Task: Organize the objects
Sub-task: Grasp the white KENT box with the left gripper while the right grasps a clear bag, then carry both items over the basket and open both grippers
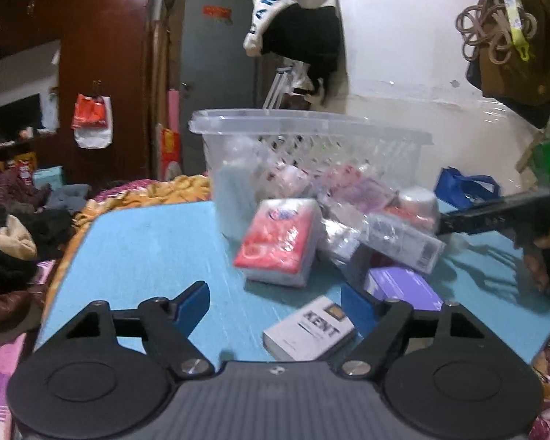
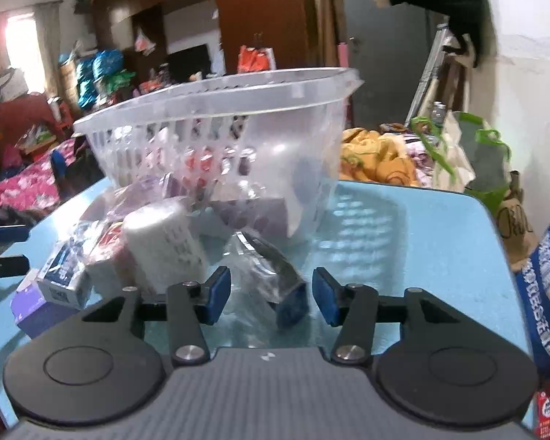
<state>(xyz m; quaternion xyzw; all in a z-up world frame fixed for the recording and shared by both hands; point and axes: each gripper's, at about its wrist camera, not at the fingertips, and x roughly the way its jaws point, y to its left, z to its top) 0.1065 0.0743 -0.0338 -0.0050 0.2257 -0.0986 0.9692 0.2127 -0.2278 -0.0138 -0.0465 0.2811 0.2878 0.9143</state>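
Observation:
A clear plastic basket [image 1: 311,124] [image 2: 216,99] stands on a light blue table [image 1: 146,249] [image 2: 421,242] with packets inside. In front of it lie a red tissue pack [image 1: 278,245], a white KENT box [image 1: 308,330], a purple box [image 1: 403,286] [image 2: 29,308], a white cylinder [image 2: 165,242] and a dark item in clear wrap [image 2: 271,275]. My left gripper [image 1: 275,308] is open, with the KENT box just ahead between its fingers. My right gripper [image 2: 271,297] is open, with the wrapped dark item between its fingers; it also shows in the left wrist view [image 1: 495,216].
The table sits among bedding and clothes [image 1: 14,242]. A blue bag [image 2: 546,293] [image 1: 465,187] stands at the table's right edge. A green-handled bag [image 2: 469,154] is behind. A white wall [image 1: 403,55] rises behind the basket.

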